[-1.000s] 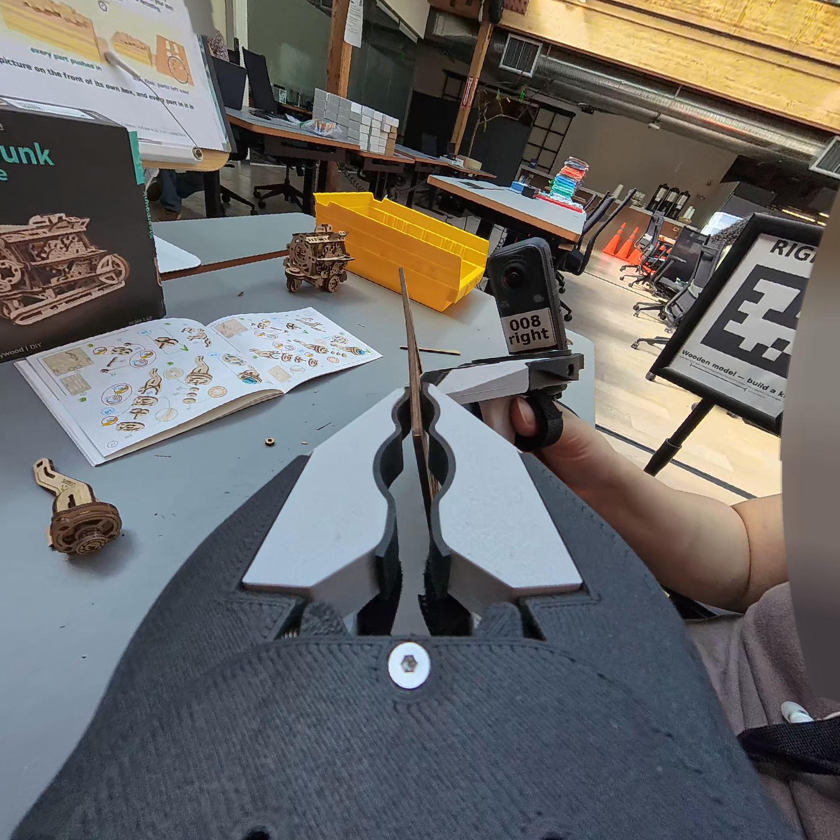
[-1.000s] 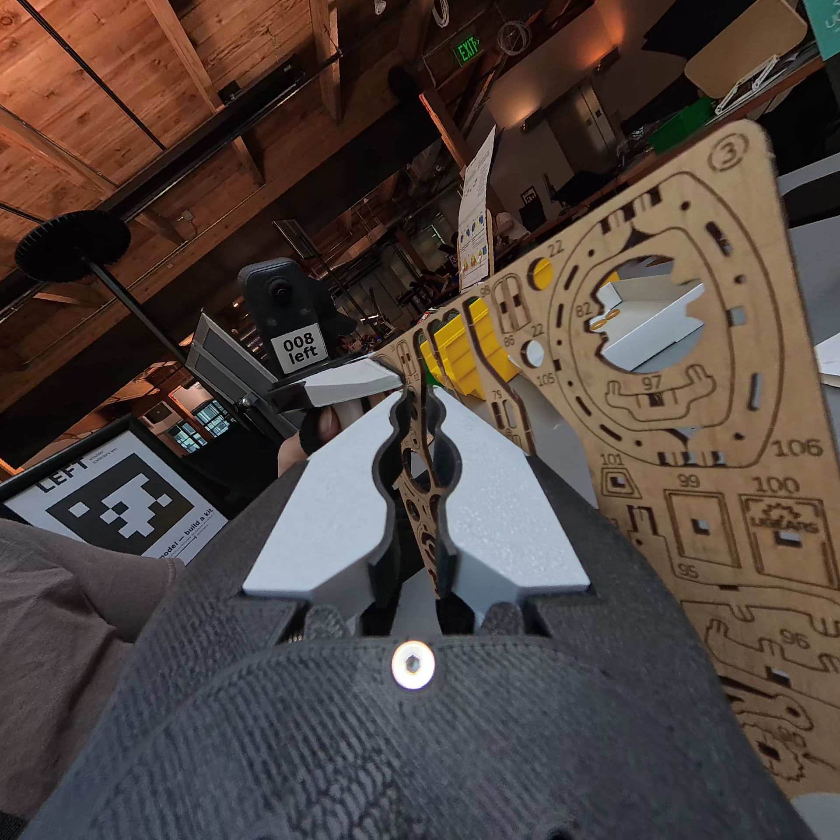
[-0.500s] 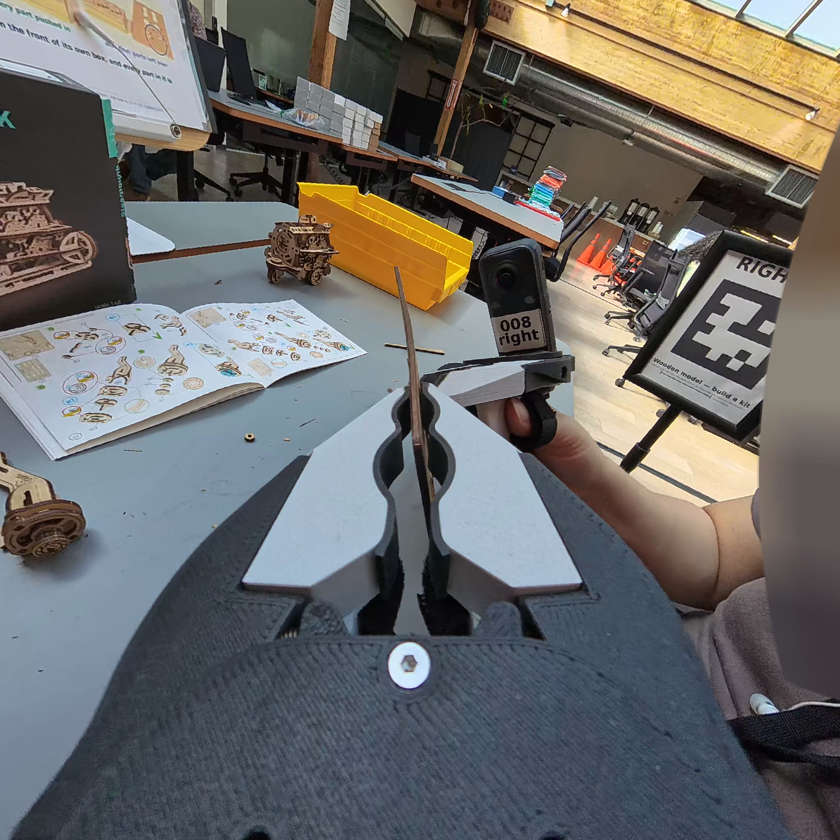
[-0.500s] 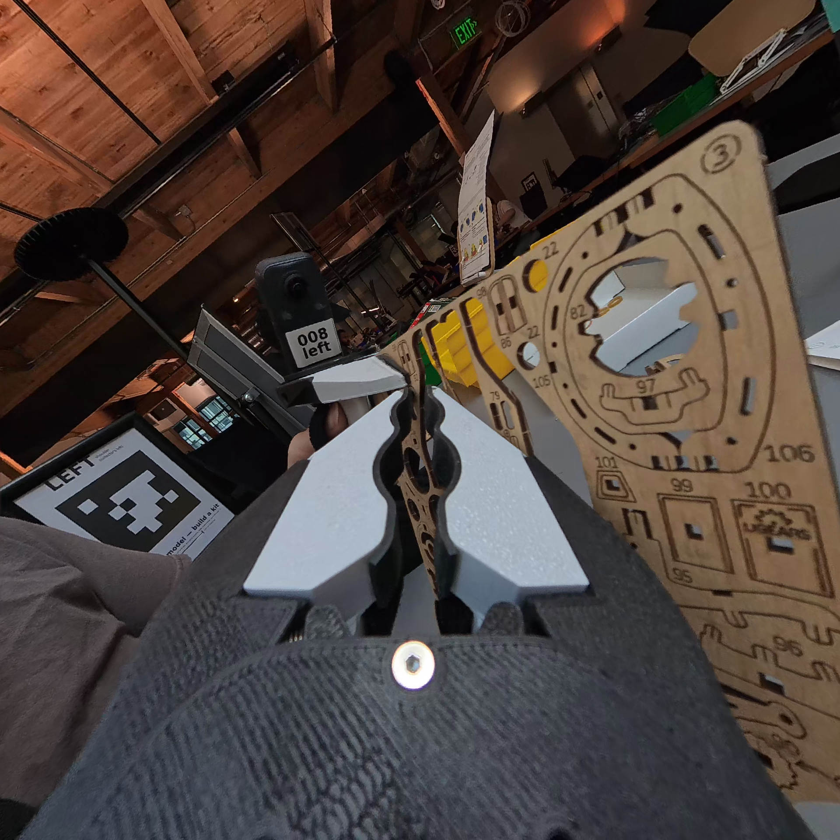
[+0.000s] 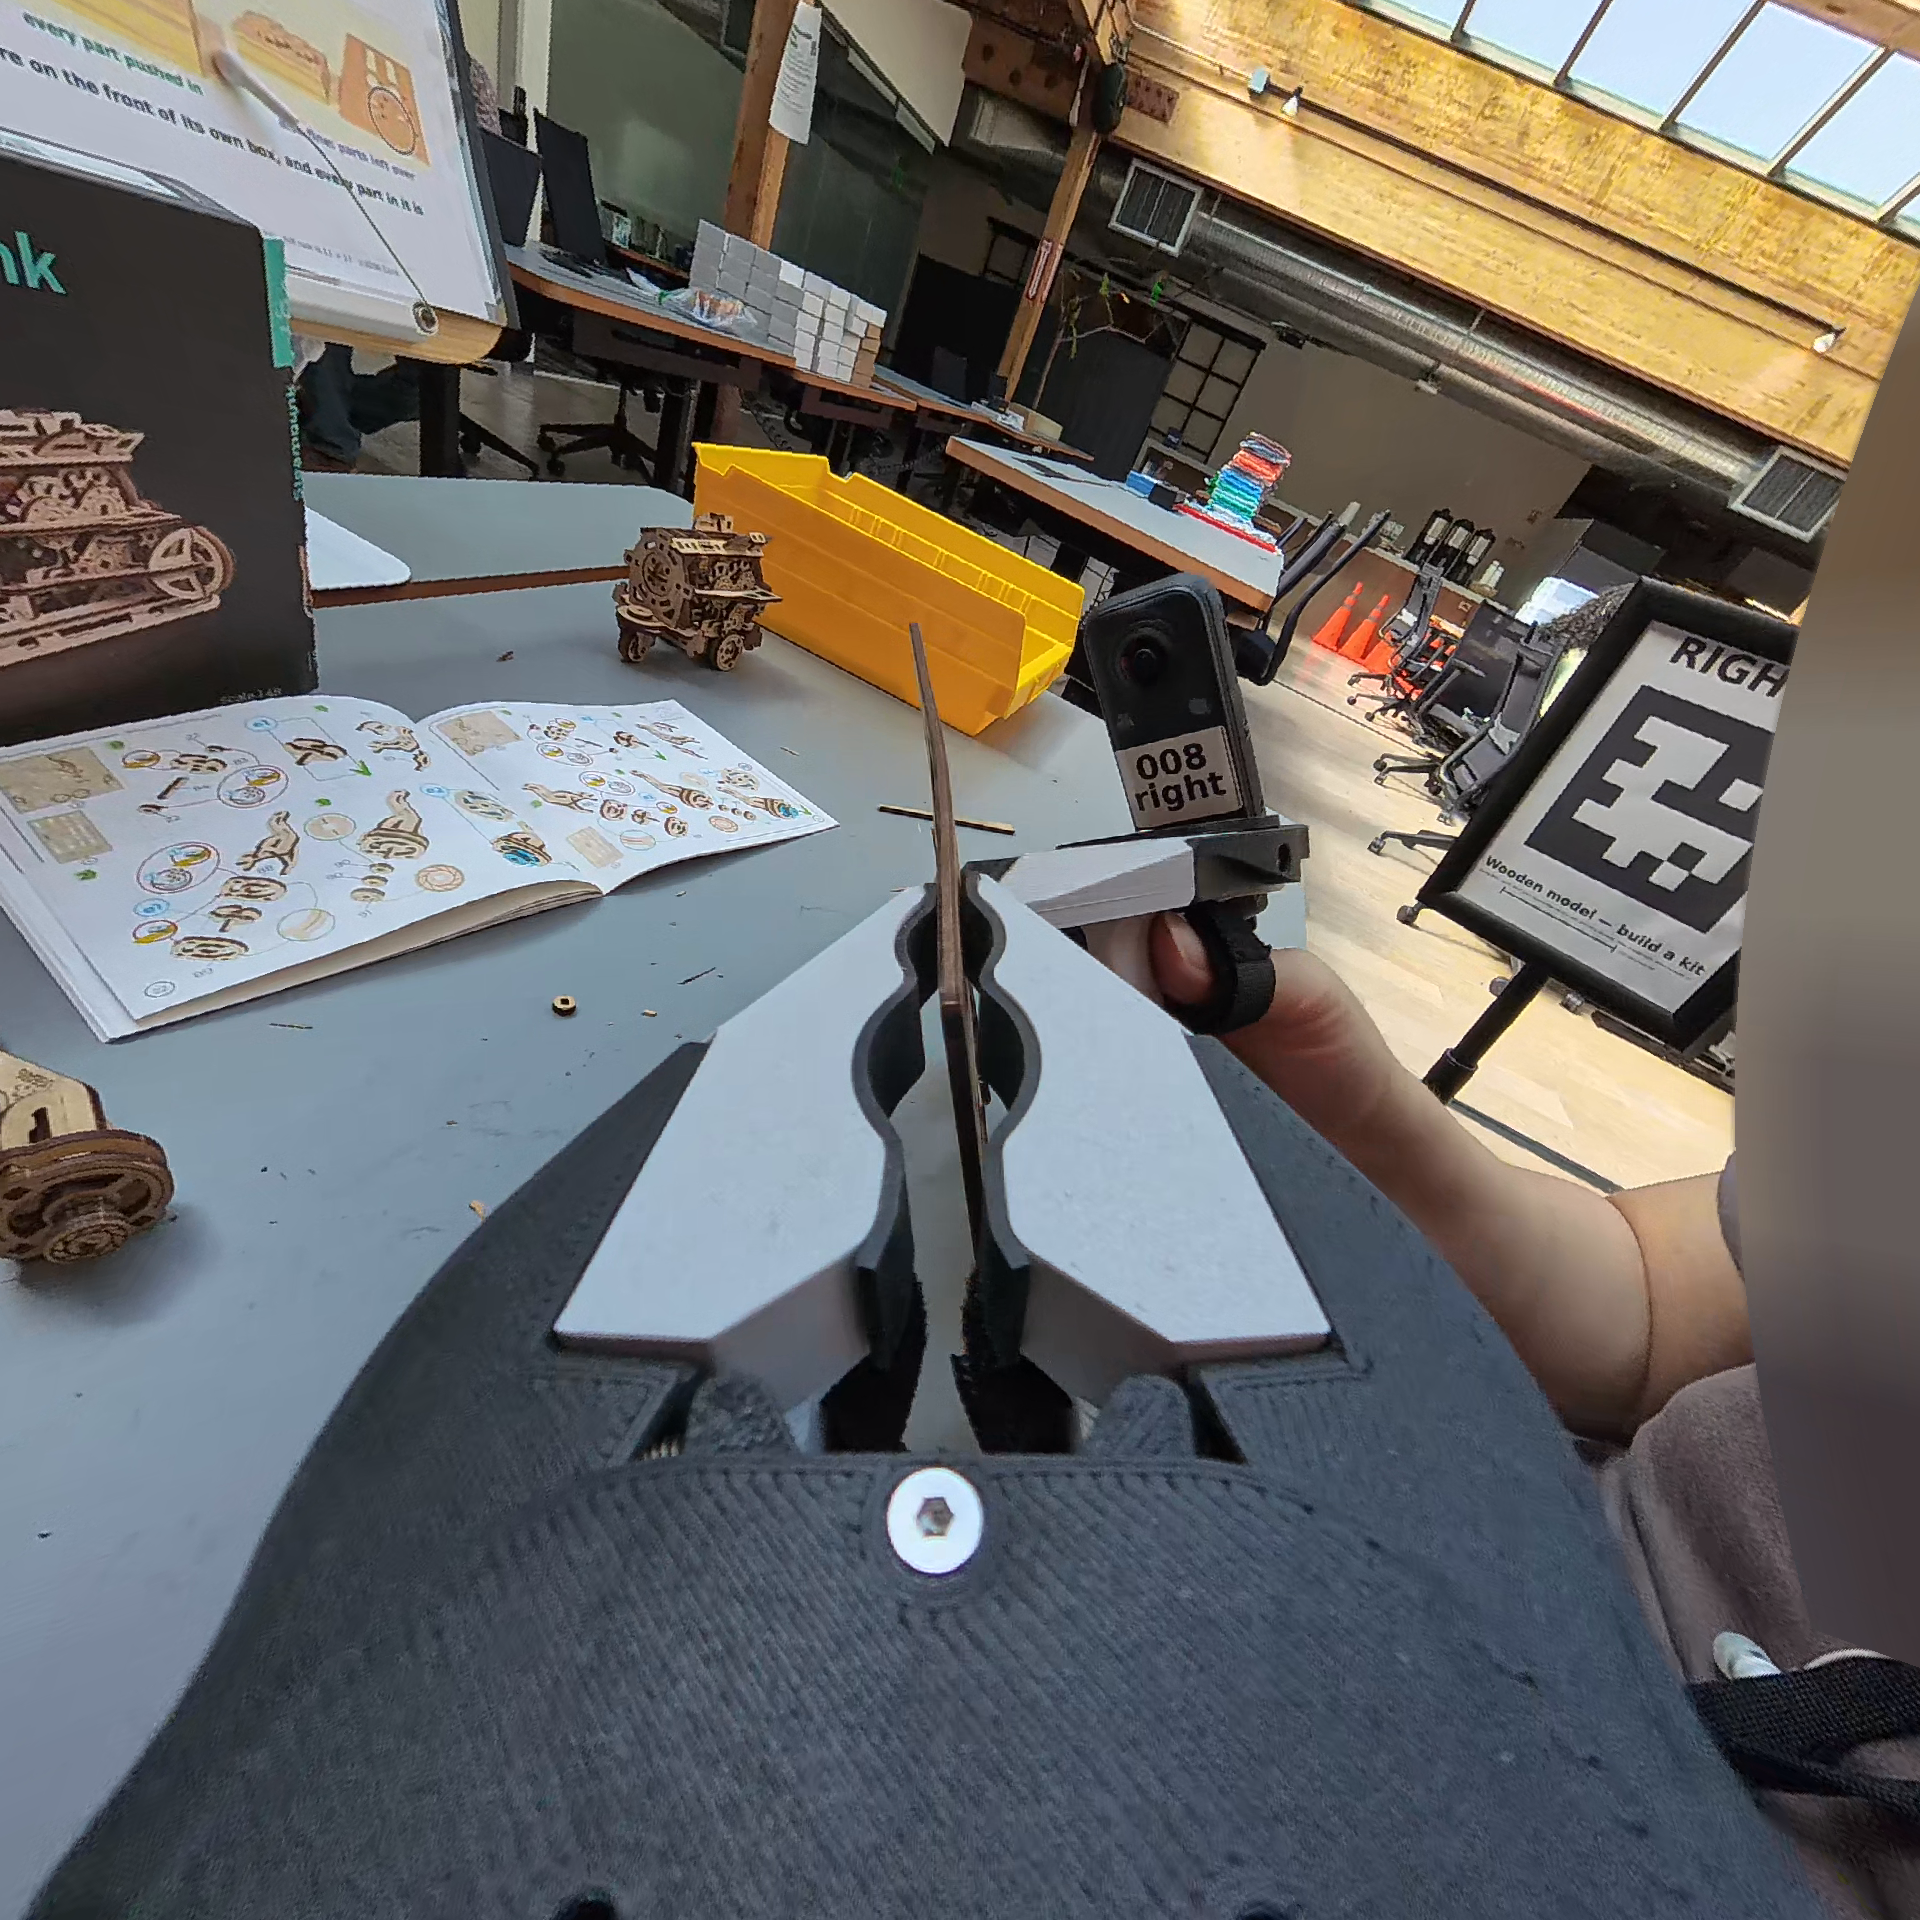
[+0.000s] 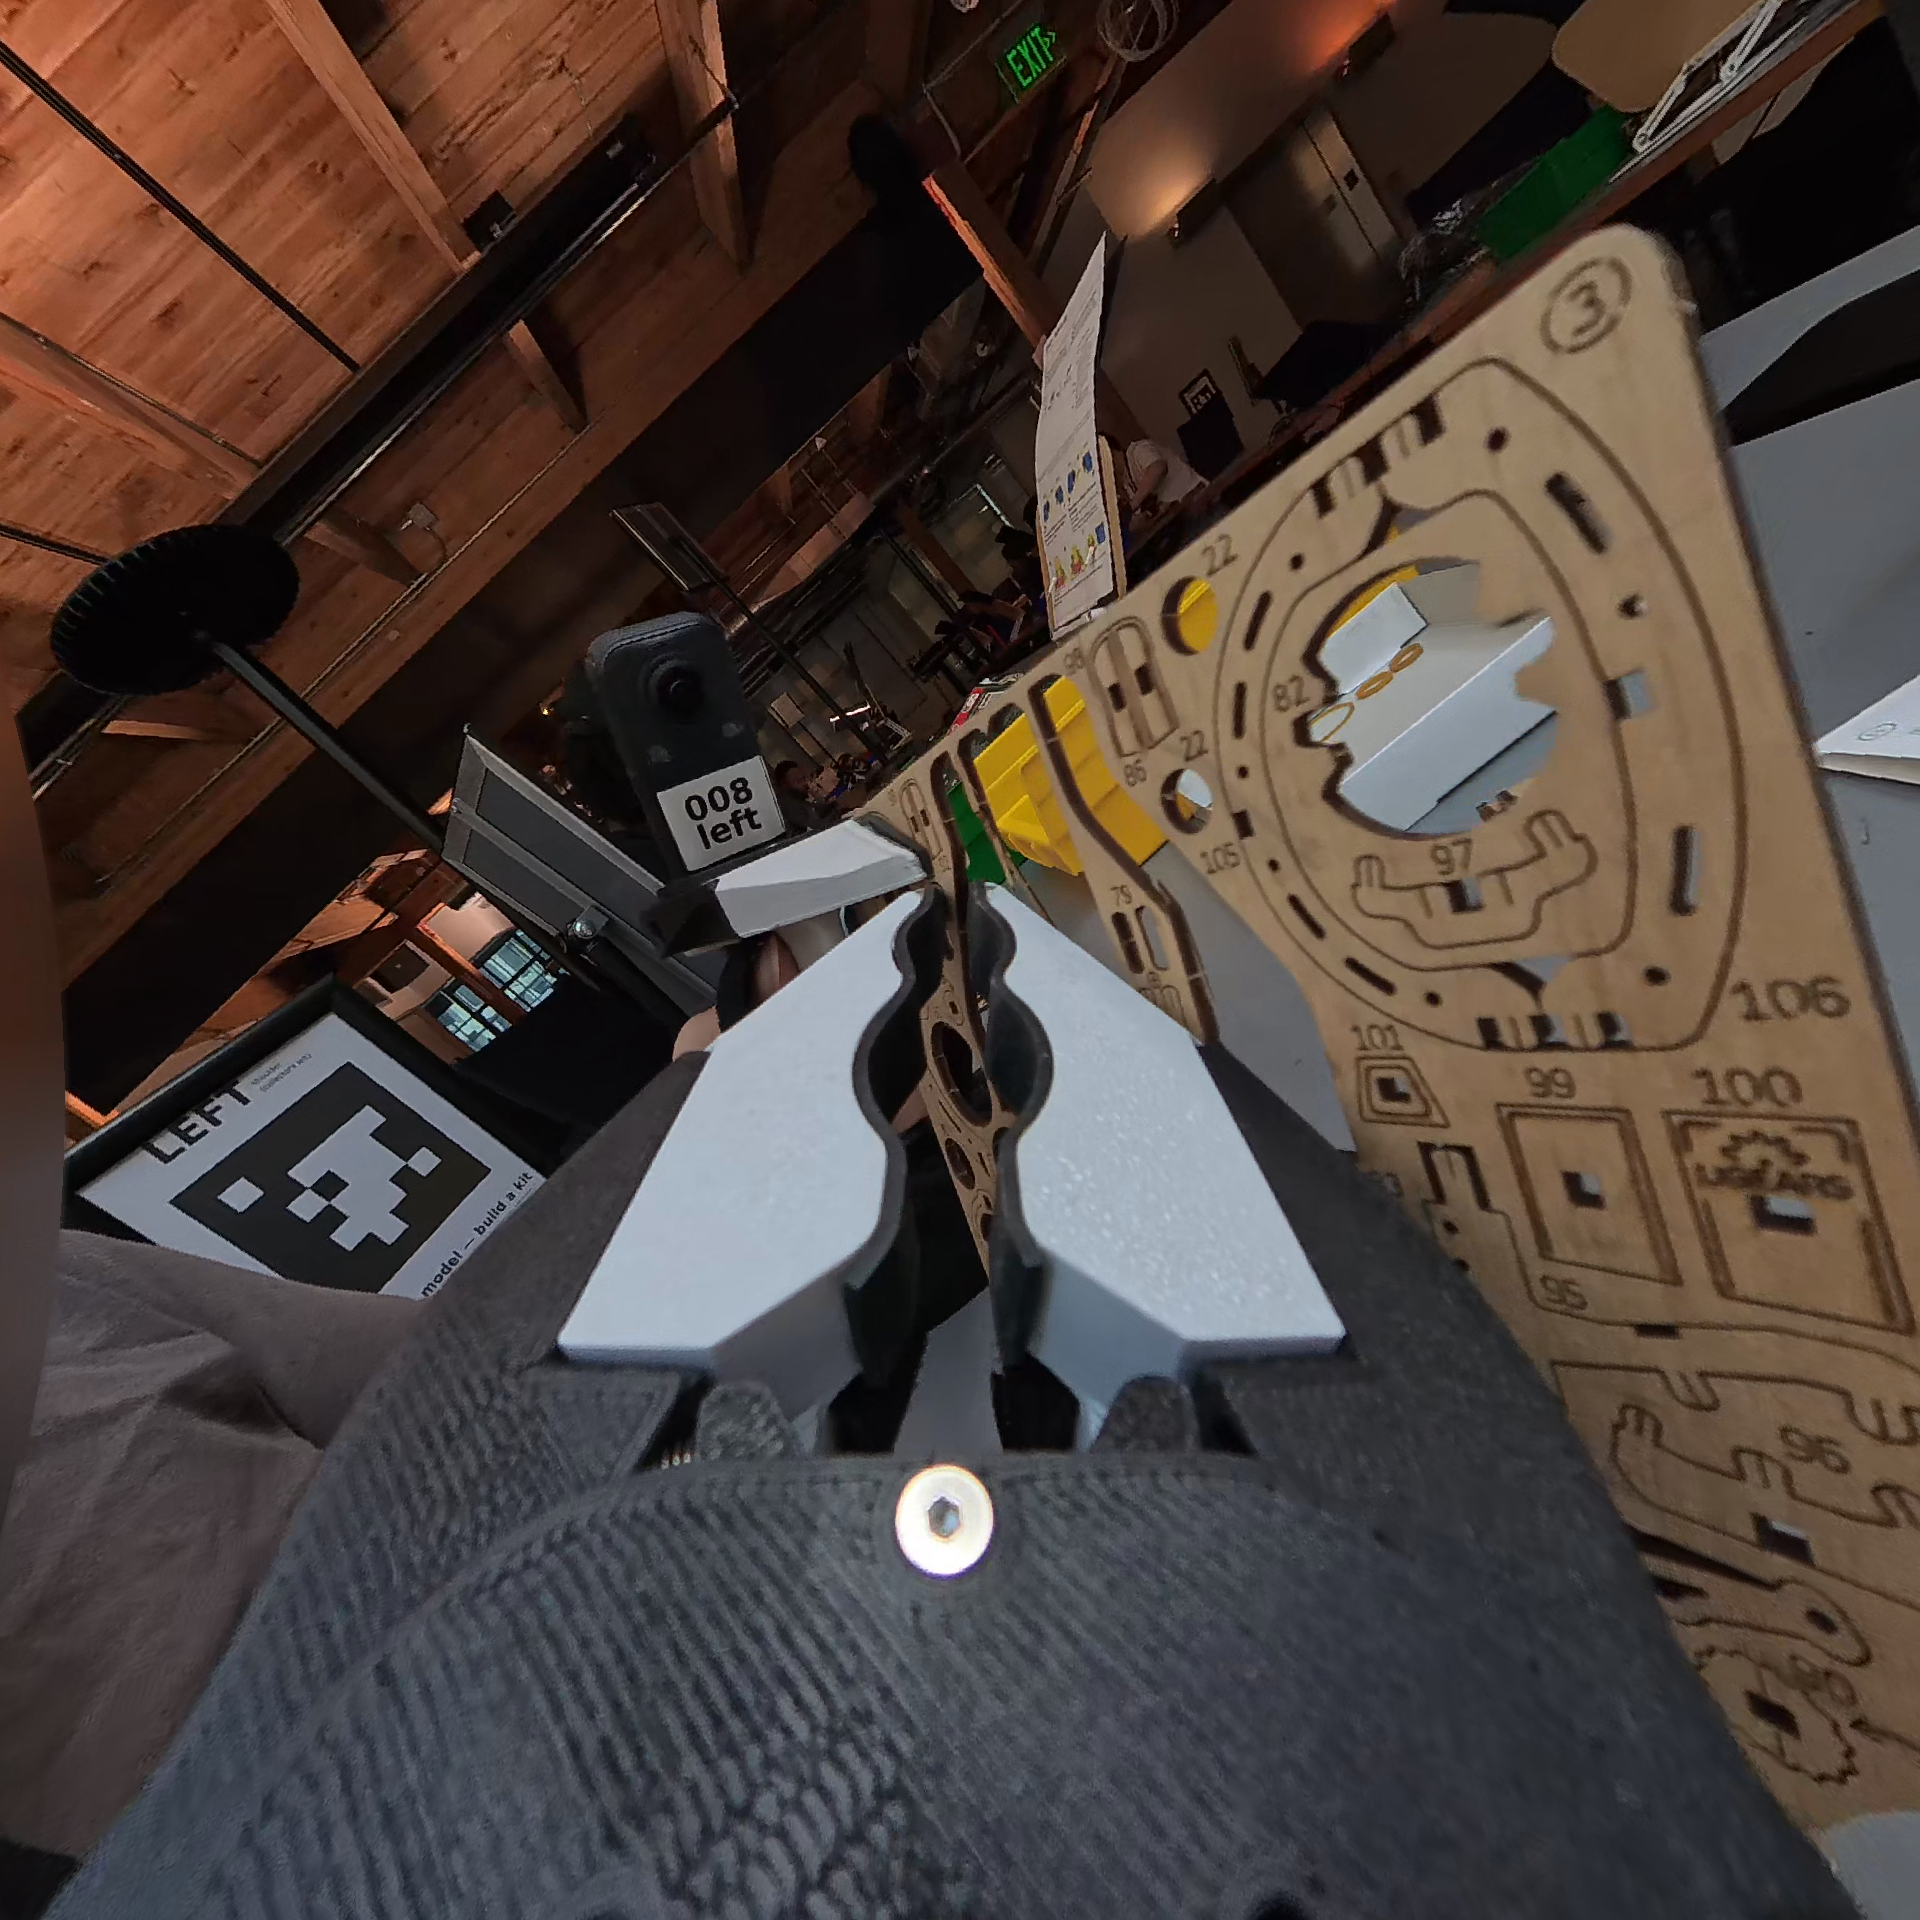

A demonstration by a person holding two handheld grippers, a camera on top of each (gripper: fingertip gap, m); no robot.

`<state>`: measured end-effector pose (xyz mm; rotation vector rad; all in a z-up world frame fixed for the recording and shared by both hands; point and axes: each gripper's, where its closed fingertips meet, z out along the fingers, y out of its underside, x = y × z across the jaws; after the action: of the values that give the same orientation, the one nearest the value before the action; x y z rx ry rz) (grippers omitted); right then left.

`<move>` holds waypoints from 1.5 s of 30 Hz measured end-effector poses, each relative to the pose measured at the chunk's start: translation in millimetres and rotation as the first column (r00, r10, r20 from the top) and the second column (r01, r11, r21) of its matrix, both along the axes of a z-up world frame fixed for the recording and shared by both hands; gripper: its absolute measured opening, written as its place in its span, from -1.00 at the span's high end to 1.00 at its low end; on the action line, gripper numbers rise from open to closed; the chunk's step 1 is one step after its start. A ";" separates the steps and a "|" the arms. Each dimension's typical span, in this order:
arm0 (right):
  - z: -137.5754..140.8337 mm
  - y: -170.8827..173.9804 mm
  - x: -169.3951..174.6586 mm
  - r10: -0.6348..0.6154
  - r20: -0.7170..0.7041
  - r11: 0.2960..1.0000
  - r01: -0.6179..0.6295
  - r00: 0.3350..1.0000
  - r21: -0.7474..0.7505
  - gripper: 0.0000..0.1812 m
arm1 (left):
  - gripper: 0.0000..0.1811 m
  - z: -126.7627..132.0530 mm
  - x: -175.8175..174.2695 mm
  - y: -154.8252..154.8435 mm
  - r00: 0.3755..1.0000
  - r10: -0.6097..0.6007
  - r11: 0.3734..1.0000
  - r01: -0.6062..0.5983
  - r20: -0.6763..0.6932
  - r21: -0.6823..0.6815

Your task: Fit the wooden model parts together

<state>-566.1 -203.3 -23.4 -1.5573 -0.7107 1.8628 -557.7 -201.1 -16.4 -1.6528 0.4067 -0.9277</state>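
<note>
A thin plywood sheet of laser-cut model parts [image 6: 1558, 935] stands upright above the grey table [image 5: 364, 1143]. My left gripper [image 5: 948, 904] is shut on the sheet, which shows edge-on [image 5: 940, 790] in the left wrist view. My right gripper [image 6: 961, 904] is shut on a perforated wooden piece [image 6: 966, 1070] at the sheet's near edge. I cannot tell whether that piece is free of the sheet. The two grippers meet tip to tip: the right one [image 5: 1013, 878] reaches in from the right, and the left one [image 6: 904, 862] shows beyond my right jaws.
An open instruction booklet [image 5: 364, 831], a black kit box [image 5: 135, 468], a built wooden model [image 5: 691, 597], a yellow bin [image 5: 883, 582] and a small wooden sub-assembly [image 5: 73, 1184] are on the table. A thin stick [image 5: 945, 821] lies there too. A framed marker sign [image 5: 1621, 810] stands right. Less than 4 cm separates the two grippers' tips.
Both grippers stay shut and have shifted slightly together. The sheet now stands a little more upright in the right wrist view.
</note>
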 end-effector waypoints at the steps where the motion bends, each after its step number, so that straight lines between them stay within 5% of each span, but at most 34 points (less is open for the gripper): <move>1: -0.2 0.5 -0.5 -0.003 0.005 1.000 0.003 1.000 -0.008 0.97 | 0.99 -0.2 -0.5 0.4 1.000 0.007 1.000 -0.007 0.010 -0.006; 12: -0.4 4.5 -4.3 -0.085 0.098 0.994 0.078 0.992 0.070 0.97 | 0.99 0.9 -4.4 4.4 0.997 0.071 0.997 -0.071 0.032 0.014; 23: -4.6 2.2 3.6 -0.081 0.065 0.993 0.075 0.995 0.089 0.96 | 0.99 -2.9 2.6 3.0 0.989 -0.023 0.999 0.028 0.143 -0.037; 35: 3.1 -2.5 11.9 -0.177 0.079 0.948 0.148 0.981 0.282 0.93 | 0.99 1.1 -7.9 1.5 0.988 0.037 0.999 -0.033 0.150 -0.026; 39: 12.0 -23.3 10.3 -0.200 0.042 0.802 0.139 0.979 0.581 0.77 | 0.99 0.3 -8.3 -0.2 0.988 0.044 0.999 -0.040 0.147 -0.033; 45: -9.6 -41.6 -0.2 -0.306 0.144 0.284 -0.054 0.941 0.957 0.42 | 0.99 -2.4 -10.4 0.4 0.989 0.071 0.996 -0.062 0.132 -0.067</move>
<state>-566.3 -244.8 -33.0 -0.9533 -1.4509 0.6498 -568.1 -200.7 -18.8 -1.6399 0.2314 -1.0035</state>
